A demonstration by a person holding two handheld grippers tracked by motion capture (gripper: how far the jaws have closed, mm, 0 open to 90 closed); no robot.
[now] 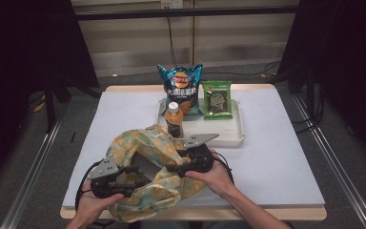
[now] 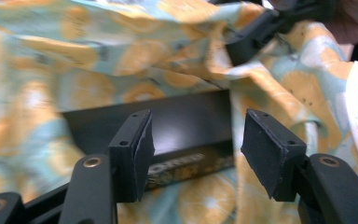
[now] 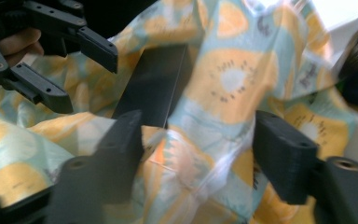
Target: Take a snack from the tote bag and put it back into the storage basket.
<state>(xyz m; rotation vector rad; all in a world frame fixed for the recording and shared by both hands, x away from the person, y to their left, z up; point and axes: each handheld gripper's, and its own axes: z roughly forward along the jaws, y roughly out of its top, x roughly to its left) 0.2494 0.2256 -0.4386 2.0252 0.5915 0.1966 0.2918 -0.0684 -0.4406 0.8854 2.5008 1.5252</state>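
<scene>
Your two grippers meet over the patterned cloth bag at the near edge of the table, left of centre. A dark flat box lies in the bag's mouth, with cloth bunched round it.

Your left gripper has its jaws about half open; between them you see the box and the bag's edge, but the pads touch neither. Your right gripper also stands about half open, with a fold of the bag's rim between its jaws; I cannot tell whether the pads press on it.

Just beyond the bag sits a white tray, very near your right gripper. On it stand a bottle at the near left, a blue chip bag behind it, and a green packet to the right.
</scene>
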